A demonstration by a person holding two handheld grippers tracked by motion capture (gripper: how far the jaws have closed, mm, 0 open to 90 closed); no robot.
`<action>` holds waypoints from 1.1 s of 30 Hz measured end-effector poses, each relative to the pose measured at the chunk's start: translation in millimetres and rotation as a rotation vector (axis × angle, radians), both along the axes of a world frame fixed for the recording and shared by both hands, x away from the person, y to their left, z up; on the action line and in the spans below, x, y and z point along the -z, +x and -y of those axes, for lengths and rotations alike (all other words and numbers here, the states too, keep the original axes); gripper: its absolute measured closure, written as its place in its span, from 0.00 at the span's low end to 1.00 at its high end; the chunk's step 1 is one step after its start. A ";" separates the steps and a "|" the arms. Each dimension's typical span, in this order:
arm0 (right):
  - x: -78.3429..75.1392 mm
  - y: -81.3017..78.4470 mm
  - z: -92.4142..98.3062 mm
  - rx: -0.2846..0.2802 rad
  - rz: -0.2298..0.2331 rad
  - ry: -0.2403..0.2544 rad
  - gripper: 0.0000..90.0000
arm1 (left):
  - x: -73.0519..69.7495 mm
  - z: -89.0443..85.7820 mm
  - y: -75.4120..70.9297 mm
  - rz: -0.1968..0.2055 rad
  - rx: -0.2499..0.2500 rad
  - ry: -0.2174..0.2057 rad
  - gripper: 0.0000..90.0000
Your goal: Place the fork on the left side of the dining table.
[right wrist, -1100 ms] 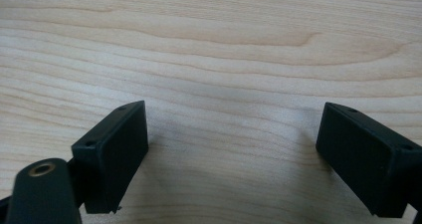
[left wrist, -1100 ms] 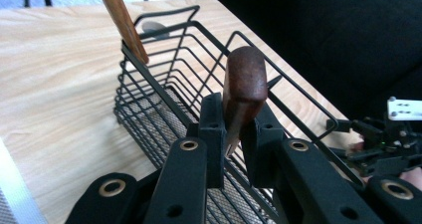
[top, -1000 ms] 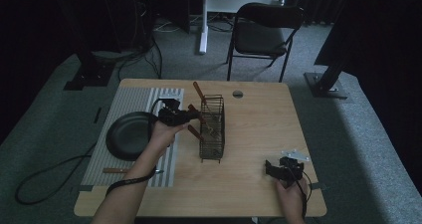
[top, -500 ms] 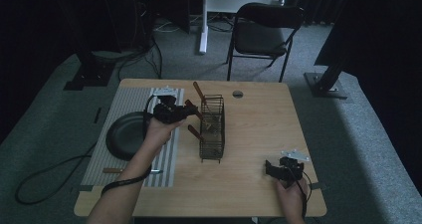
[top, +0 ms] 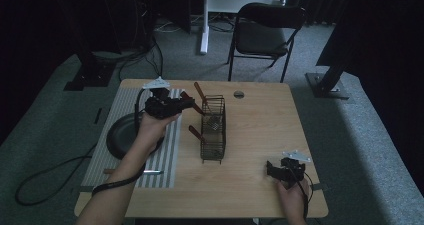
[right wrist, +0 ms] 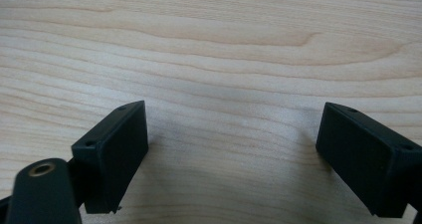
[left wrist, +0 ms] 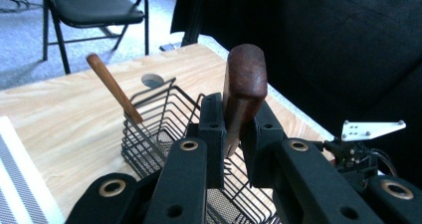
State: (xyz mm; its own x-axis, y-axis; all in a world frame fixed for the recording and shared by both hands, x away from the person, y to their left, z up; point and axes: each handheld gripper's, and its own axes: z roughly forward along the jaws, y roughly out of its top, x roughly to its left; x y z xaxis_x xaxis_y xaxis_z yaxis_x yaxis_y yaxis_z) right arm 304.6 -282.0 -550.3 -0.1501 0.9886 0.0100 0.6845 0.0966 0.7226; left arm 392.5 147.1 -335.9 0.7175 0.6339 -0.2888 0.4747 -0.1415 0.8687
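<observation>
My left gripper (top: 181, 103) hangs above the left side of the black wire basket (top: 213, 130), over the edge of the striped mat. In the left gripper view my left gripper (left wrist: 234, 122) is shut on a dark brown wooden handle (left wrist: 243, 89) that stands upright between the pads; its lower end is hidden behind the jaws. A second, lighter wooden handle (left wrist: 113, 88) leans out of the basket's far end (top: 198, 91). A third handle (top: 195, 133) pokes from the basket's left side. My right gripper (top: 274, 169) rests open on the table's front right (right wrist: 231, 154), nothing between its jaws.
A black round pan (top: 119, 135) lies on the striped mat (top: 167, 155) at the left, with a thin pen-like stick (top: 151, 172) near the mat's front. A cable hole (top: 239, 94) marks the table's far edge. A black chair (top: 265, 30) stands behind the table.
My left gripper has risen with the wooden handle in its jaws and shifted slightly toward the far side. The right gripper has stayed where it was.
</observation>
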 end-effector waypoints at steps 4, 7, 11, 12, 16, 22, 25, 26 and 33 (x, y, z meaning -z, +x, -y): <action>0.0 0.0 0.0 0.000 0.000 0.000 0.14 | -12.3 -4.8 -3.0 0.020 -0.012 0.001 0.89; 0.0 0.0 0.0 0.000 0.000 -0.001 0.14 | -21.9 -8.0 -5.5 0.036 -0.016 -0.009 0.89; 0.0 0.0 0.0 0.000 0.000 -0.001 0.14 | -34.0 -13.2 -7.4 0.066 -0.037 -0.022 0.89; 0.0 0.0 0.0 0.000 0.000 -0.001 0.14 | -36.5 -15.0 -7.3 0.070 -0.047 -0.028 0.89; -0.1 0.0 0.0 0.000 -0.001 -0.001 0.14 | -41.9 -19.8 -6.3 0.072 -0.065 -0.030 0.89; 0.0 0.0 0.1 0.000 -0.001 -0.001 0.14 | -45.6 -33.0 -5.4 0.082 -0.116 -0.020 0.89; 0.0 0.0 0.0 0.000 0.000 -0.001 0.14 | -44.3 -39.9 -3.4 0.077 -0.141 -0.018 0.89; 0.0 0.0 0.0 0.000 0.000 -0.001 0.14 | -43.5 -42.7 -2.3 0.074 -0.148 -0.022 0.89; 0.1 0.0 0.0 0.000 0.001 -0.001 0.14 | -27.9 -65.4 6.2 0.031 -0.198 -0.077 0.89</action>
State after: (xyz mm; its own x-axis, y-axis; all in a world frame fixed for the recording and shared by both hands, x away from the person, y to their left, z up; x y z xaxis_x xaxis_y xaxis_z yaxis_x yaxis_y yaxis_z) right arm 304.6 -282.0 -550.3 -0.1501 0.9886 0.0091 0.6840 0.0972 0.7230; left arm 398.7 212.5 -308.0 0.5905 0.7402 -0.3216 0.4595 0.0193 0.8880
